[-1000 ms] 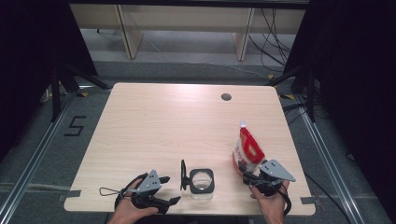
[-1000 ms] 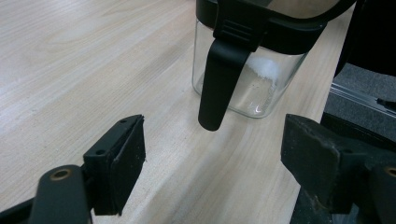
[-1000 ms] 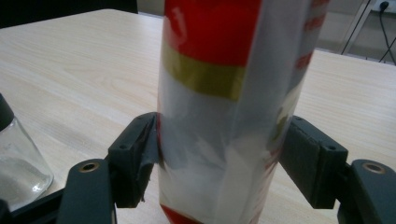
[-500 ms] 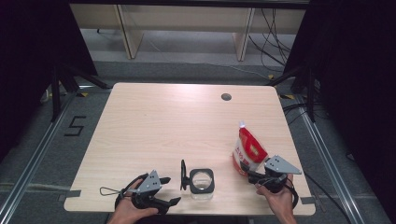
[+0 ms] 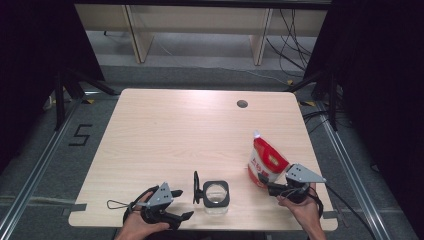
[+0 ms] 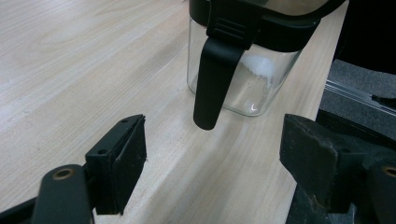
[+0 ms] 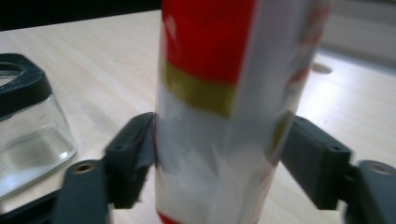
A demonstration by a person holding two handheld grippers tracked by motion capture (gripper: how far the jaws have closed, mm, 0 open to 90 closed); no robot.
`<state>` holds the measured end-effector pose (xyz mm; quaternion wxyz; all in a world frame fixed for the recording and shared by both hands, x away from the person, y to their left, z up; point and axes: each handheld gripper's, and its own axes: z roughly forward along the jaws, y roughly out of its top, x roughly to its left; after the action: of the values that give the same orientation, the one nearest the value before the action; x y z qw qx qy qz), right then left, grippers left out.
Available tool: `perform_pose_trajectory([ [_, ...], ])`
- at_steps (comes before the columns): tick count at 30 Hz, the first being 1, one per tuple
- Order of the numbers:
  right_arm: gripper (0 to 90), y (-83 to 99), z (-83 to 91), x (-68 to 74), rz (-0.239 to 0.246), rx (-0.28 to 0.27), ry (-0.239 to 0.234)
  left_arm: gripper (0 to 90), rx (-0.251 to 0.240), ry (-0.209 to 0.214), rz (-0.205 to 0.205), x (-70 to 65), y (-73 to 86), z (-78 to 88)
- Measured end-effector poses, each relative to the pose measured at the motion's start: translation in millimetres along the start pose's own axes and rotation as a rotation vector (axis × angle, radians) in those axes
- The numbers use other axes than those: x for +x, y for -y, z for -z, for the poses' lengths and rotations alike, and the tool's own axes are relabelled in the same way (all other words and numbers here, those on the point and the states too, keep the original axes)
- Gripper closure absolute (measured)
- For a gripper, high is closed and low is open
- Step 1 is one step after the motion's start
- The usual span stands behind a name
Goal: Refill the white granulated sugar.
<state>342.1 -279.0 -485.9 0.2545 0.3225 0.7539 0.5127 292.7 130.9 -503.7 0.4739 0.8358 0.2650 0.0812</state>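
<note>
A red and white pouch stands upright near the table's front right. My right gripper sits at its base with the pouch filling the gap between the jaws. These jaws have just been opening and look open, their pads right beside the pouch. A square glass jar with a black rim stands at the front edge, its lid tipped up on the left side. My left gripper rests open left of the jar, and the jar's black latch hangs ahead of its jaws.
The wooden table has a round cable hole at the back right. The jar stands to the left of the pouch in the right gripper view. The table's front edge lies right under both hands.
My right gripper has slid a little to the right and its jaws have spread, while the pouch stays standing in place. The left gripper and the jar have not moved.
</note>
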Motion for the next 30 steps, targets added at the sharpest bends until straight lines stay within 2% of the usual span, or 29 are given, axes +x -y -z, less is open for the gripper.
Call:
perform_pose_trajectory([
  [2, 21.5, -0.4, 0.7, 3.7, -0.066, 0.0, 0.029, 22.5, 0.006, -0.003, -0.005, 0.3, 0.1, 0.2],
  [3, 20.7, 0.8, -0.3, 5.8, -0.09, -0.019, 0.043, 22.5, 0.007, -0.003, -0.012, 0.7, 0.1, 0.3],
  [6, 17.9, 3.6, -3.6, 8.1, -0.088, -0.022, 0.053, 22.5, 0.014, 0.001, -0.014, 0.7, 0.1, 0.0],
  [8, 17.5, 4.1, -5.2, 9.0, -0.073, -0.027, 0.082, 22.5, 0.007, 0.006, -0.009, -0.1, 0.4, -0.7],
  [11, 16.3, 4.4, -6.7, 8.3, -0.096, -0.047, 0.078, 22.5, -0.004, 0.004, -0.005, -0.6, 1.1, -2.9],
  [12, 16.0, 4.4, -6.3, 8.0, -0.102, -0.026, 0.077, 22.5, 0.012, 0.004, -0.014, 0.1, 0.8, -2.1],
  [13, 16.1, 5.3, -8.1, 6.4, -0.073, -0.051, 0.106, 22.5, 0.011, 0.004, -0.014, 0.0, 0.8, -2.3],
  [15, 16.2, 5.6, -8.4, 8.9, -0.116, -0.039, 0.091, 22.5, 0.012, 0.005, -0.005, -0.8, 0.6, -2.4],
  [17, 16.4, 5.6, -10.8, 7.0, -0.09, -0.062, 0.091, 22.5, 0.014, 0.002, -0.008, -0.7, 0.4, -2.6],
  [18, 16.3, 5.5, -11.4, 6.3, -0.094, -0.063, 0.07, 22.5, 0.011, 0.001, -0.002, -1.5, 0.4, -2.9],
  [21, 16.3, 5.8, -13.3, 6.6, -0.095, -0.077, 0.074, 22.5, 0.008, 0.006, 0.001, -1.3, 0.3, -3.3],
  [22, 16.6, 5.8, -13.1, 8.5, -0.114, -0.076, 0.079, 22.5, 0.021, -0.001, -0.026, 0.7, -0.6, -2.1],
  [23, 17.0, 6.3, -15.0, 8.4, -0.11, -0.094, 0.094, 22.5, 0.02, -0.001, -0.024, 0.6, -0.5, -2.2],
  [24, 17.2, 6.1, -15.9, 6.3, -0.084, -0.115, 0.092, 22.5, 0.034, -0.007, -0.038, 1.5, -0.6, -1.6],
  [25, 17.3, 6.3, -17.7, 7.5, -0.101, -0.128, 0.099, 22.5, 0.023, -0.008, -0.017, 0.1, 0.1, -2.4],
  [26, 17.6, 5.7, -17.0, 7.9, -0.111, -0.107, 0.08, 22.5, 0.01, -0.001, 0.001, -1.5, 0.5, -3.4],
  [27, 18.0, 6.1, -19.5, 7.9, -0.098, -0.117, 0.089, 22.6, 0.021, 0.007, -0.007, -0.5, 0.4, -3.1],
  [28, 18.4, 6.8, -20.6, 10.2, -0.124, -0.121, 0.089, 22.6, 0.021, 0.005, -0.006, -0.9, 0.5, -3.3],
  [29, 19.4, 6.8, -21.2, 8.0, -0.106, -0.115, 0.073, 22.6, 0.018, 0.001, -0.017, -0.3, 1.0, -3.8],
  [30, 20.1, 6.9, -22.0, 9.8, -0.125, -0.116, 0.081, 22.7, 0.015, 0.004, -0.019, -0.5, 0.9, -4.1],
])
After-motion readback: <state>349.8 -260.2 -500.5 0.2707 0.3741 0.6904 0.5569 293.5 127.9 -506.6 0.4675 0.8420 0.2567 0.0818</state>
